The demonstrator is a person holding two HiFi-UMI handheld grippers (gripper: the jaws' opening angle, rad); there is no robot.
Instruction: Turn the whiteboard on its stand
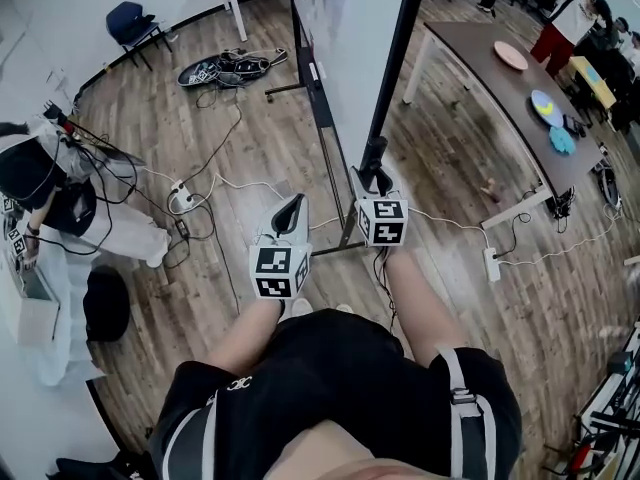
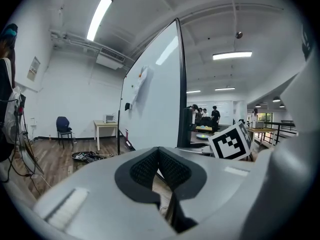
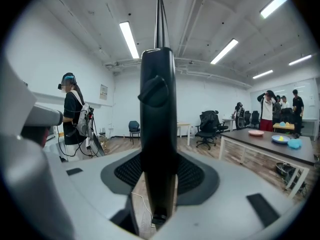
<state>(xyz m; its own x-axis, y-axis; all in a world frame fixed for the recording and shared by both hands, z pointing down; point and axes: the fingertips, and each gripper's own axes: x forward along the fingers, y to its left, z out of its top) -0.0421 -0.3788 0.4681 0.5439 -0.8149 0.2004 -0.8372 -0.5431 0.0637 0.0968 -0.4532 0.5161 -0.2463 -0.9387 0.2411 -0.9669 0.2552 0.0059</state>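
The whiteboard (image 1: 350, 58) stands almost edge-on in front of me, its white face (image 2: 155, 99) turned left. Its black side post (image 1: 395, 58) runs down to a knob (image 3: 154, 91). My right gripper (image 1: 375, 180) is shut on that post (image 3: 157, 134), which fills the gap between both pads. My left gripper (image 1: 292, 208) hovers just left of it, apart from the board, jaws shut with nothing between them (image 2: 159, 166). The right gripper's marker cube (image 2: 231, 141) shows beside the board's edge. The stand's lower rail (image 1: 325, 133) runs along the floor.
A person (image 1: 50, 188) crouches at the left amid cables and a power strip (image 1: 180, 200). A cable pile (image 1: 230, 68) lies behind the stand. A long brown table (image 1: 500, 93) with plates stands at right, with people beyond it. A blue chair (image 1: 135, 23) is far left.
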